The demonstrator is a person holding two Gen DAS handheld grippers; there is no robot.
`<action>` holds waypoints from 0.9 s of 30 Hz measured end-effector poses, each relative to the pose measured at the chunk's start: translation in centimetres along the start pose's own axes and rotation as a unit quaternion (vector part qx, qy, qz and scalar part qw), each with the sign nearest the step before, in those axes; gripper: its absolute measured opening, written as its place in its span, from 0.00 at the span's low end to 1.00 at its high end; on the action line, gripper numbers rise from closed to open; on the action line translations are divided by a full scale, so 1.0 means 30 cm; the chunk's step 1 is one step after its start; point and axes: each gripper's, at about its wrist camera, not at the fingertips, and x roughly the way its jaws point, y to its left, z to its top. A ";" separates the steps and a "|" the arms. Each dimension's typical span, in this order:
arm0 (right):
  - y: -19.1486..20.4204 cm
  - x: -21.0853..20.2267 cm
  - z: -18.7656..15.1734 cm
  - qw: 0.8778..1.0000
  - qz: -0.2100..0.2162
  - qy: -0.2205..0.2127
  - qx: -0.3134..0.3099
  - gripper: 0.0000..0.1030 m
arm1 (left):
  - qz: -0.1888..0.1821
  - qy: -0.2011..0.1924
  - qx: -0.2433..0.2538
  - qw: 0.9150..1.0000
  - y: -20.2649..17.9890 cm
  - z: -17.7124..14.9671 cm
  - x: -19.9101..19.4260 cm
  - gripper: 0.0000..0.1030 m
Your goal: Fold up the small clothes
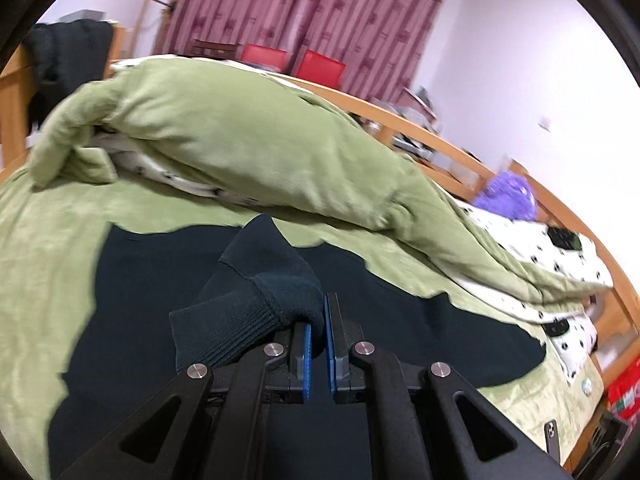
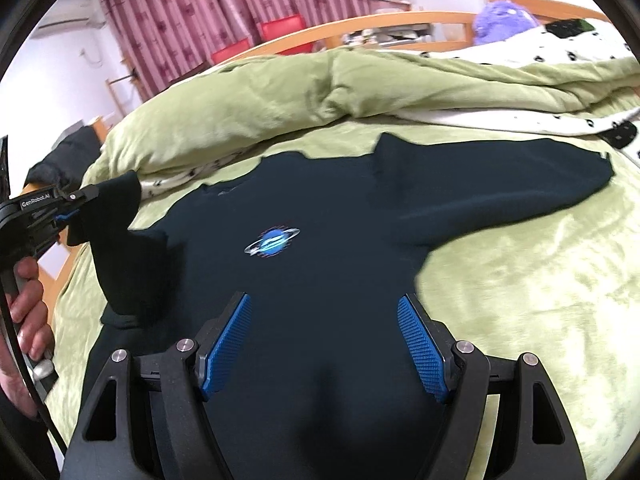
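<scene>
Dark navy knit lay spread across the green bed cover (image 2: 520, 280): a small sweatshirt (image 2: 320, 280), chest up, with a blue ringed-planet print (image 2: 272, 242) near its middle. I held its one sleeve (image 2: 120, 240) by the ribbed cuff (image 1: 224, 332), my left gripper (image 1: 318, 344) pressed together on the cloth, the blue pads pinching a fold of it. That sleeve stood lifted off the bed, hanging in a soft, thick drape from the pinch, I judged so that it could be carried over the chest as the first fold. The other sleeve (image 2: 520, 176) lay flat and stretched out toward the spotted white sheet (image 2: 580, 52).

My right gripper (image 2: 324, 344) hovered low over the lower body of the sweatshirt, spread wide and gripping nothing, its diamond-textured blue pads (image 2: 226, 344) well apart; I judged it was placed to pin or steady the hem side while the sleeve crossed. The bed cover looked plush and velvety, and a bulky green quilt (image 1: 240, 128) was heaped behind the garment.
</scene>
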 end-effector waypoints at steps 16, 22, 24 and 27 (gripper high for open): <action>-0.138 -0.012 0.037 0.998 0.010 -0.002 0.058 0.72 | -0.010 0.171 0.070 0.983 -0.286 -0.318 0.353 0.17; -0.099 -0.014 0.034 0.999 0.006 -0.006 0.038 0.72 | -0.032 0.149 0.034 0.988 -0.165 -0.280 0.219 0.70; -0.085 -0.005 0.034 0.999 0.002 -0.004 0.034 0.72 | -0.044 0.138 0.019 0.989 -0.110 -0.265 0.172 0.71; -0.064 0.007 0.031 0.999 0.003 0.002 0.033 0.72 | -0.036 0.134 0.011 0.990 -0.019 -0.259 0.106 0.71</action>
